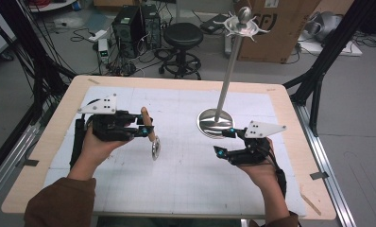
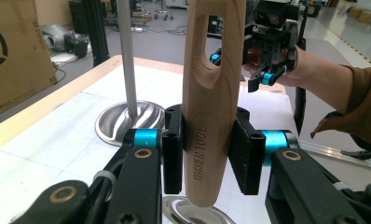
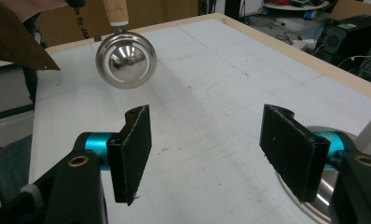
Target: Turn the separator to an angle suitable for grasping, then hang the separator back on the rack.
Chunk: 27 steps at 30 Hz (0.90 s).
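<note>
My left gripper (image 1: 146, 130) is shut on the wooden handle (image 1: 147, 120) of a kitchen tool, whose round steel head (image 1: 156, 147) hangs just above the white mat. In the left gripper view the pads (image 2: 174, 149) clamp the handle (image 2: 207, 116) on both sides. My right gripper (image 1: 224, 141) stands open to the right, beside the base (image 1: 212, 124) of a metal stand. In the right gripper view its jaws (image 3: 207, 149) are wide apart with nothing between them. The steel head (image 3: 126, 59) hangs farther off, facing them.
The stand's thin pole (image 1: 227, 75) rises from the round base to a ring of hooks (image 1: 243, 23). The wooden table (image 1: 58, 123) carries a white gridded mat. Behind it are a black stool (image 1: 182, 35), computer towers (image 1: 136, 23) and a cardboard box (image 1: 276, 28).
</note>
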Each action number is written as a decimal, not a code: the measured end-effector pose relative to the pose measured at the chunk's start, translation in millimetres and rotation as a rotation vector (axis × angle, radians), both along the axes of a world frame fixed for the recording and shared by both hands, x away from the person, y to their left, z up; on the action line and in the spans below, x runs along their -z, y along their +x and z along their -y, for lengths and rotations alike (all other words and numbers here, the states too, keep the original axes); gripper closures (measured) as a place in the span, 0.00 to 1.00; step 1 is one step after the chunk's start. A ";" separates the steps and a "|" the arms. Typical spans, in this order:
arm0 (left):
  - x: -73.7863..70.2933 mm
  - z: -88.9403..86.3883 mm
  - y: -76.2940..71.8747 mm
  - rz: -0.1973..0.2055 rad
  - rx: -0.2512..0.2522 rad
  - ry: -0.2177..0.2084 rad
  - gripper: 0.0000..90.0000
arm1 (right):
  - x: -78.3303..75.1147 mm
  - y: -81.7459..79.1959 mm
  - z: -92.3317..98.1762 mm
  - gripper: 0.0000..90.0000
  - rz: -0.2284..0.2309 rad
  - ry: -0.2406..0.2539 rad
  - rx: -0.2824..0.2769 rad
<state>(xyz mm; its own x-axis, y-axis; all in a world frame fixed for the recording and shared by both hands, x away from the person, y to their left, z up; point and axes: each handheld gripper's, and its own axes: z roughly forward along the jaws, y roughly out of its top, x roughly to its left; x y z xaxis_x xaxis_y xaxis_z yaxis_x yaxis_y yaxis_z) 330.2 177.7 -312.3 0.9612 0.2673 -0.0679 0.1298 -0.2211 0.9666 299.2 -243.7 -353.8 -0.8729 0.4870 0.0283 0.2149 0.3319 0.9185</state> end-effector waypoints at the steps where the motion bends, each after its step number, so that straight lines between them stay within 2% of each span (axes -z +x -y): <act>1: -0.3 -0.7 0.0 0.000 -0.002 0.002 0.76 | -0.6 -0.5 1.6 0.36 0.003 0.003 0.006; 7: -0.3 -3.9 -0.5 0.000 -0.019 0.022 0.76 | -0.6 -1.2 7.1 0.35 0.004 -0.004 0.028; 14: 0.2 -6.5 -0.2 -0.006 -0.027 0.016 0.76 | 1.0 -0.2 13.3 0.34 0.004 -0.016 0.054; 19: 0.8 -5.2 -0.1 -0.004 -0.028 0.019 0.76 | 3.4 0.7 15.4 0.33 -0.017 -0.026 0.071; 27: -0.7 -6.2 8.0 -0.011 -0.049 0.016 0.76 | 1.4 0.4 16.8 0.32 -0.003 -0.022 0.075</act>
<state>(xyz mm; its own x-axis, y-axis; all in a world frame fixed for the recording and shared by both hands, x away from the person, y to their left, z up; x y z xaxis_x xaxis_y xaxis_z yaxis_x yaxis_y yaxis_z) 338.3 183.9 -311.5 0.9462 0.3151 -0.0743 0.1519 -0.2294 0.9614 299.6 -260.5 -355.2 -0.8341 0.5512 0.0189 0.2423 0.3354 0.9104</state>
